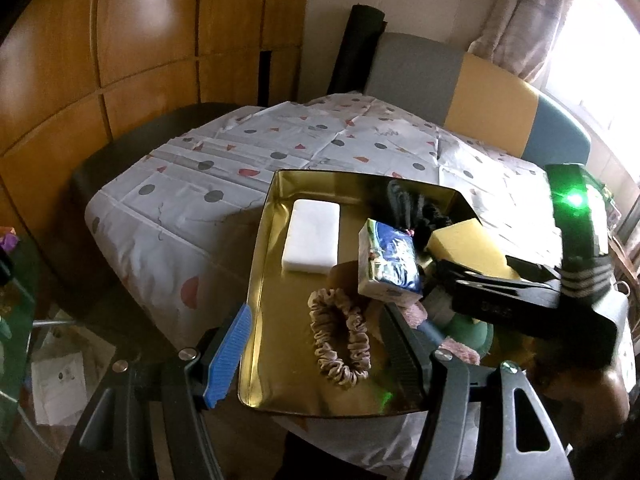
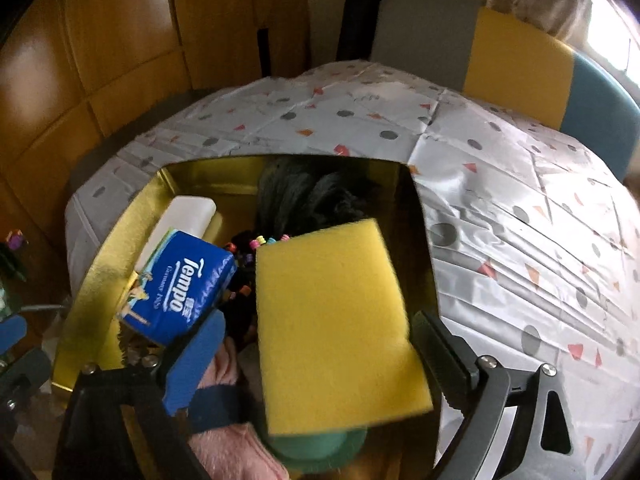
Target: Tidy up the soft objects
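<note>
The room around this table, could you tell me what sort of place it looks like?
Most likely a home, perhaps a dining corner: a patterned tablecloth covers the table, wooden cabinet panels line the wall, and a curtain hangs by a bright window.

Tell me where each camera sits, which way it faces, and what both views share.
Left wrist: on the left tongs, looking down into the gold tray; its own open fingers show, also the right tongs.
Right wrist: on the right tongs, looking down at the yellow sponge between its open fingers.
Shared: tray, sponge, tissue pack, white block, patterned tablecloth.
</note>
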